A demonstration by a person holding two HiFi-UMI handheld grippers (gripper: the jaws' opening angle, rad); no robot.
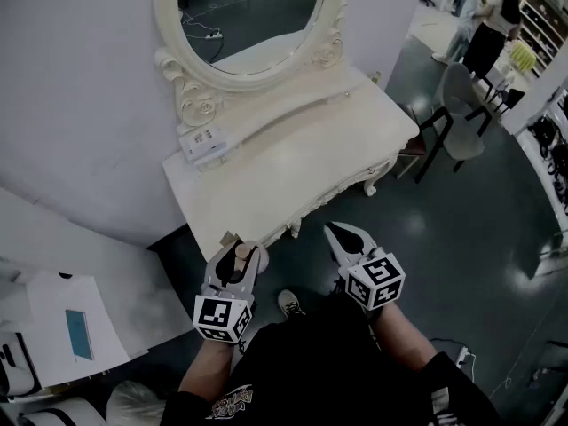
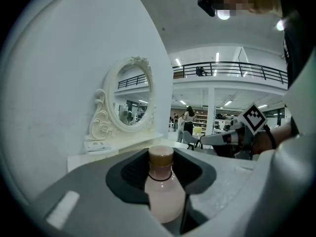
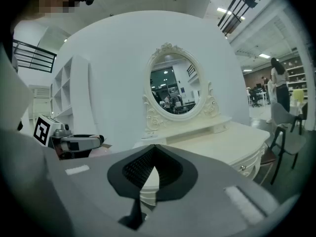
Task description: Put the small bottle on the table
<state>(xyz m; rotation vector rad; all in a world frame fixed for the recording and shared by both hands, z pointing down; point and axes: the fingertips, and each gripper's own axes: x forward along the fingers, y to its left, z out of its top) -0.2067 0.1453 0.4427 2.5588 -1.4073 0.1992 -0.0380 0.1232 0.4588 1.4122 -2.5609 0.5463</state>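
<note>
one small bottle (image 2: 163, 194), perhaps pinkish inside

I see a cream-white dressing table (image 1: 302, 162) standing on the dark floor (image 1: 461, 229), its back against the white wall (image 1: 80, 105). A raised ledge (image 1: 297, 98) runs along the rear of the top and carries an oval mirror (image 1: 253, 7) in a carved frame. At the ledge's left end, just beside the frame's scroll, lies a small flat white pack (image 1: 206, 142); I cannot read its print.
</note>
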